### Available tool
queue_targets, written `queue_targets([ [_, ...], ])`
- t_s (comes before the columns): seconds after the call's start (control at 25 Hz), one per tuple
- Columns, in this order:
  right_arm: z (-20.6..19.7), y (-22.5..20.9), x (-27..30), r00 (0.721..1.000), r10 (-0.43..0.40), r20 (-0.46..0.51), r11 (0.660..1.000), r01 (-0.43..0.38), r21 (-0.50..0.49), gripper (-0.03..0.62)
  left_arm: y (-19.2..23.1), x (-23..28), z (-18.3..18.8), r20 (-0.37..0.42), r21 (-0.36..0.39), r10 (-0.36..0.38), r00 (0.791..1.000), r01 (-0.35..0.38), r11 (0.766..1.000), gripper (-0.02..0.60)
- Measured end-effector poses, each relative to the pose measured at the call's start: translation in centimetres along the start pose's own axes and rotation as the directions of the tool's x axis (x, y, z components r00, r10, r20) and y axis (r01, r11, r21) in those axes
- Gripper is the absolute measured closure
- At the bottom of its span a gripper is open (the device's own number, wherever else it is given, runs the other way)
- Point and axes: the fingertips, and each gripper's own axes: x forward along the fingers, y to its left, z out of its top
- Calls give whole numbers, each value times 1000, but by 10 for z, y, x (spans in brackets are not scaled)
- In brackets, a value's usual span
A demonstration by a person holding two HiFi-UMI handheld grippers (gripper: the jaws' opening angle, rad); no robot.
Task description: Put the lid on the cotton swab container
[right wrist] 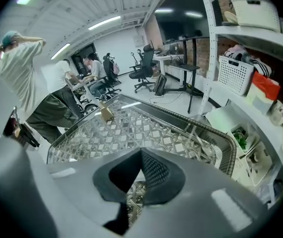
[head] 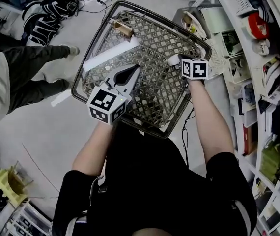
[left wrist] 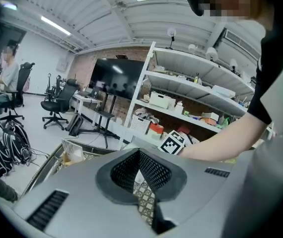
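Left gripper: the grey left gripper (head: 137, 68) (left wrist: 139, 151) hangs over the middle of the table; its jaws meet at the tips with nothing between them; only lattice shows through the gap behind the tips.

Right gripper: the grey right gripper (head: 175, 59) (right wrist: 141, 151) sits over the table's right side, near the rim; its jaws are likewise pressed together and empty; in the head view its tip is a pale, foreshortened blur.

Table: a woven-lattice table with a dark metal rim (head: 164, 43) (right wrist: 131, 133); its near edge is partly hidden behind the person's forearms and black shirt.

Container: a small tan box-like thing (head: 122, 27) (left wrist: 72, 153) (right wrist: 105, 114) stands at the table's far left corner, well apart from both grippers; it is too small to tell whether it is the swab container (or whether a lid is on it).

Surroundings: white shelving crowded with boxes (head: 258, 82), cut off at the right edge; a bystander's dark trousers (head: 32, 68), cut off at the left.
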Motion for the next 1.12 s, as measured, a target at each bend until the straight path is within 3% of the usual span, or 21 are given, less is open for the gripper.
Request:
queue_targets([
  [0.52, 19, 2, -72, 981, 50, 189, 983, -82, 163, 584, -15, -35, 55, 31, 96, 9, 999, -12, 995, 577],
  [1.12, 74, 4, -200, 894, 51, 445, 979, -133, 156, 585, -32, -24, 95, -10, 164, -79, 997, 79, 983, 577],
])
